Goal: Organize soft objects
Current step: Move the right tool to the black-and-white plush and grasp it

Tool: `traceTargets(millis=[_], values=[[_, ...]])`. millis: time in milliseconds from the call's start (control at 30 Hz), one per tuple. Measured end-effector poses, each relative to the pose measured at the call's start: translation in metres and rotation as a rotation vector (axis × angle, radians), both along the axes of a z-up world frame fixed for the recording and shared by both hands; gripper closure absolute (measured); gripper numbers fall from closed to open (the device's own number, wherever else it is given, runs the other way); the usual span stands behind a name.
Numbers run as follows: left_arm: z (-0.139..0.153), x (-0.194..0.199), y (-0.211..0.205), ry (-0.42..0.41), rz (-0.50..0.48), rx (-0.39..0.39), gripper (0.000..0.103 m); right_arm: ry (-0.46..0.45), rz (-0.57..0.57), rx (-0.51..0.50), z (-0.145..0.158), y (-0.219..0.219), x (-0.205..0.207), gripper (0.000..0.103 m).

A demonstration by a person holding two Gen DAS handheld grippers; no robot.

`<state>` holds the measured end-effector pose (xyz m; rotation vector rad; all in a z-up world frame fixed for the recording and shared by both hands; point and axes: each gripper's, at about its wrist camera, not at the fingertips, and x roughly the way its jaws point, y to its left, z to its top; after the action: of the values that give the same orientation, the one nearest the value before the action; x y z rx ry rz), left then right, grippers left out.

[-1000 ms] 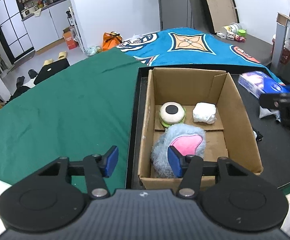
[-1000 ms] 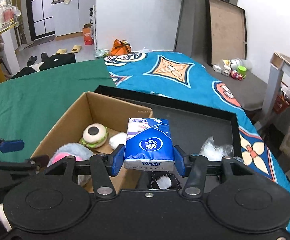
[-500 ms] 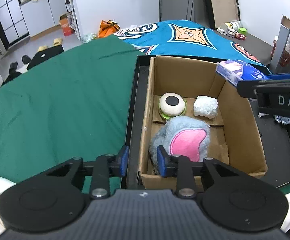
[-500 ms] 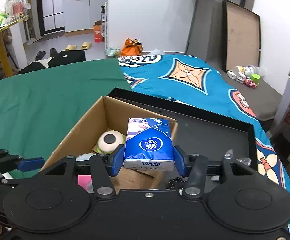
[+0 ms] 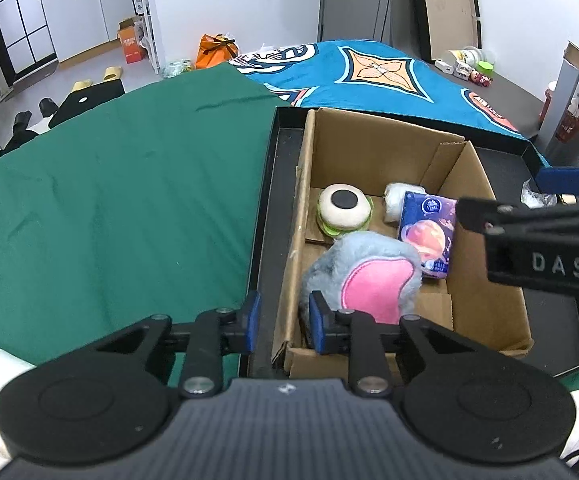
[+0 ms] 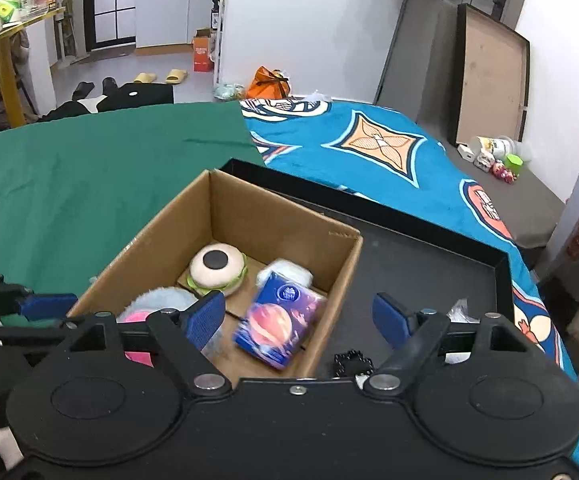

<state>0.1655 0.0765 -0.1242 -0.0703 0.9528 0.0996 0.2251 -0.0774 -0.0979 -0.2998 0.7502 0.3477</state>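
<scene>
A cardboard box (image 5: 485,304) (image 6: 157,236) stands in a black tray (image 5: 267,216) (image 6: 429,248). Inside lie a burger plush (image 5: 343,210) (image 6: 216,270), a white wad (image 5: 393,200) (image 6: 289,270), a grey-and-pink plush (image 5: 363,280) (image 6: 161,304) and a blue tissue pack (image 5: 427,232) (image 6: 275,328). My right gripper (image 6: 299,320) is open and empty above the box's right wall; the pack lies loose below it. My left gripper (image 5: 281,322) straddles the box's near left corner, jaws narrowly apart, with one pad against the wall; whether it grips is unclear.
The tray rests on a surface with a green cloth (image 5: 109,200) on the left and a blue patterned cloth (image 6: 369,148) behind. A crumpled plastic bag (image 6: 459,308) and a small black item (image 6: 349,362) lie in the tray right of the box.
My right gripper has opened and let go of the tissue pack, which now lies in the box. My left gripper narrowed, then opened slightly at the box's near left corner.
</scene>
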Motion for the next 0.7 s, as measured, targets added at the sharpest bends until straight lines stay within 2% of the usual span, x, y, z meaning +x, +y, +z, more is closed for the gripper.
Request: traceTargets(millis=[267,433,633,700], values=[[0.003,-0.002,-0.005,-0.008,0.001,0.029,0.077,0.011,-0.020,0.018,-0.001,-0.012,-0.007,0.014],[0.006,-0.003,-0.007,-0.007,0.001,0.029,0.073,0.025,-0.034,0.046,-0.001,-0.025,-0.007,0.010],[0.009,-0.002,-0.010,-0.002,0.006,0.044,0.061,0.021,-0.062,0.076,-0.004,-0.048,-0.009,0.009],[0.010,0.000,-0.012,0.004,0.009,0.054,0.054,0.023,-0.074,0.082,-0.008,-0.056,-0.008,0.009]])
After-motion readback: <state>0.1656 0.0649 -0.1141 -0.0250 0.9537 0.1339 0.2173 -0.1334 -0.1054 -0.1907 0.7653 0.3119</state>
